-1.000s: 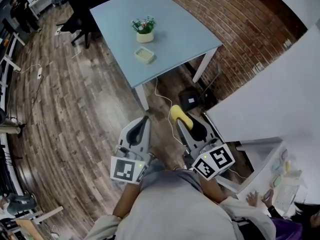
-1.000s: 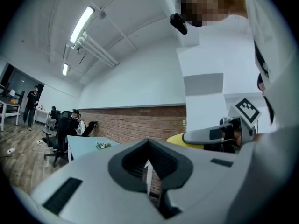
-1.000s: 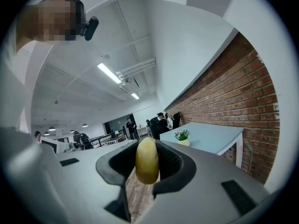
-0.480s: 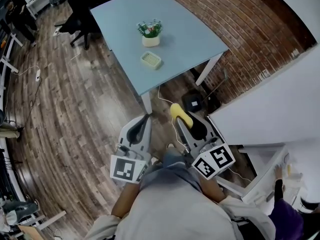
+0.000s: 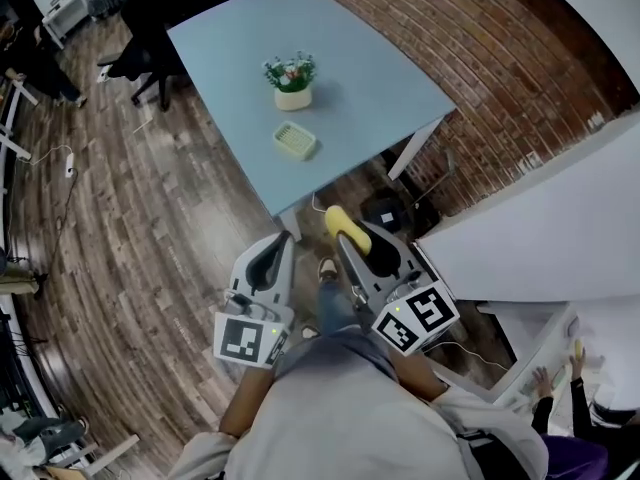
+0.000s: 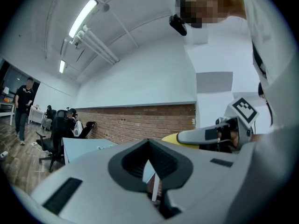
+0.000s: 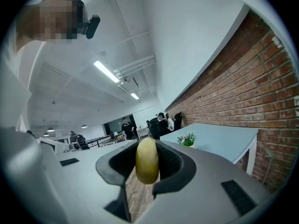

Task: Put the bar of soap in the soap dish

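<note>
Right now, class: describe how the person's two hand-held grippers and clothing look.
The left hand-held gripper and right hand-held gripper are light grey tapered shells with black ribbed linings; each carries a white cube of black square markers. The person wears a pale grey top.

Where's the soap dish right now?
In the head view, the soap dish sits on the blue table near its closest corner, just this side of the flower pot.

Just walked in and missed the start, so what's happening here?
A person holds a gripper in each hand. The right gripper is shut on a yellow bar of soap; the left gripper is shut and empty. The soap dish sits on the blue table ahead, near a small potted plant.
</note>
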